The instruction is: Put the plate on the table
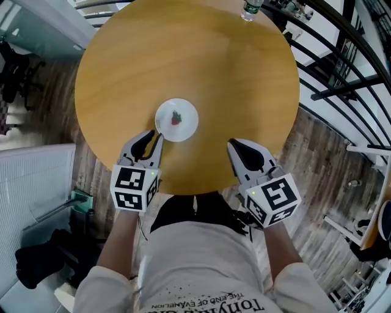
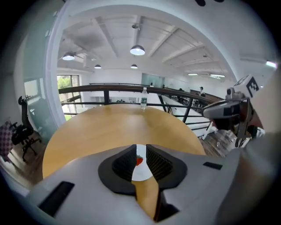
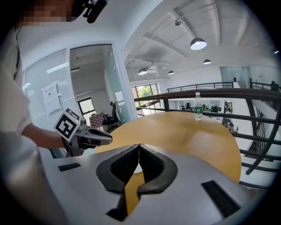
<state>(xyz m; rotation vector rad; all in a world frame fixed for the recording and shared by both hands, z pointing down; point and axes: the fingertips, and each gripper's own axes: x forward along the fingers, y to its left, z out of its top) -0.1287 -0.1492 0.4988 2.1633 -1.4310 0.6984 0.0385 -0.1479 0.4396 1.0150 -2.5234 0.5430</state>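
Observation:
A small white plate [image 1: 176, 120] with a red strawberry-like thing [image 1: 176, 118] on it lies flat on the round wooden table [image 1: 183, 55], near the front edge. My left gripper [image 1: 153, 135] points at the plate's near-left rim. Its jaws stand a narrow gap apart, and in the left gripper view the plate [image 2: 141, 170] shows through that gap, beyond the left gripper [image 2: 141, 147], not pinched. My right gripper [image 1: 233, 142] hovers over the table's front right, apart from the plate. Its tips touch in the right gripper view [image 3: 139, 146], with nothing between them.
A water bottle [image 1: 250, 9] stands at the table's far edge. A black railing [image 1: 342, 73] curves round the far and right sides. An office chair [image 2: 24, 127] sits on the wooden floor to the left. A person's torso is close to the near edge.

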